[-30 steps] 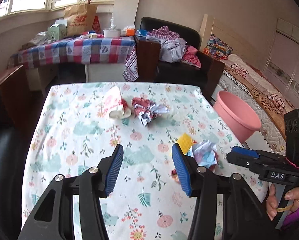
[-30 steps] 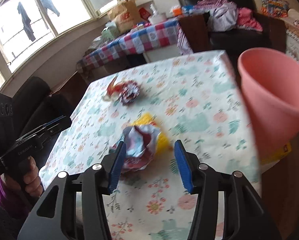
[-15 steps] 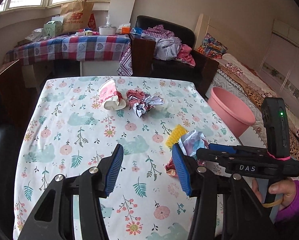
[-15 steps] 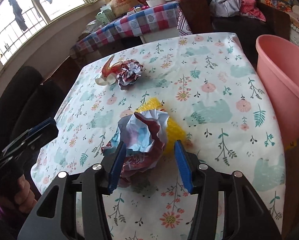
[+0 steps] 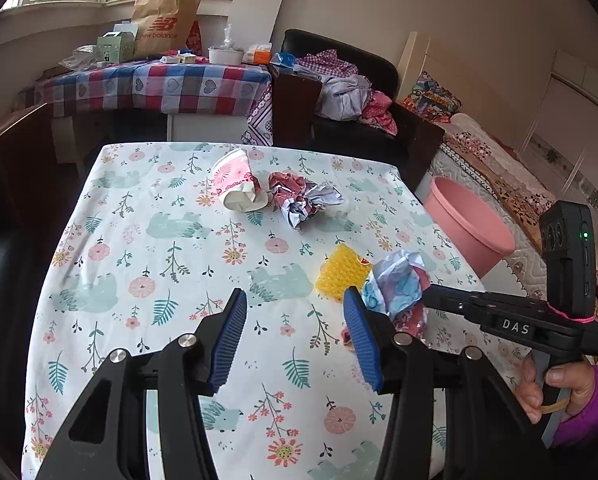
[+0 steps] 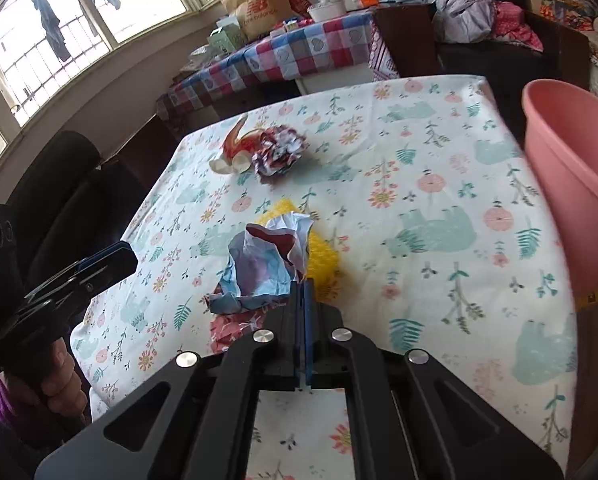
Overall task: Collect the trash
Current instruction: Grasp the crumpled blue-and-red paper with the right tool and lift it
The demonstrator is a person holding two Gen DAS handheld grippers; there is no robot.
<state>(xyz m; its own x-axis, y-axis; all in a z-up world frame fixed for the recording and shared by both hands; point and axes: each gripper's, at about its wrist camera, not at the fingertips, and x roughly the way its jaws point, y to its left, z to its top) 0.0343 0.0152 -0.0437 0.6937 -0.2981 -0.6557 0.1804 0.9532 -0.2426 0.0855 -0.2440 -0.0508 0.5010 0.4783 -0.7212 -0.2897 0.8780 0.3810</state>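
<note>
Rightward, right tool [image 6: 301, 284] clamped on crumpled paper [image 6: 267, 260], left tool [image 5: 295, 320] wide open

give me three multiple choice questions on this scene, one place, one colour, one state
1. Relative to the floral-cloth table, the pink plastic bucket stands: A on it; B beside it, off its edge; C under it.
2. The bumpy plastic sheet by the near crumpled paper wad is: A yellow; B green; C black.
3. The left gripper has its jaws: A open, empty; B shut on a cup; C shut on paper.

B, the bucket sits past the table's edge; A, the sheet is plainly yellow; A, only tablecloth shows between them.
</note>
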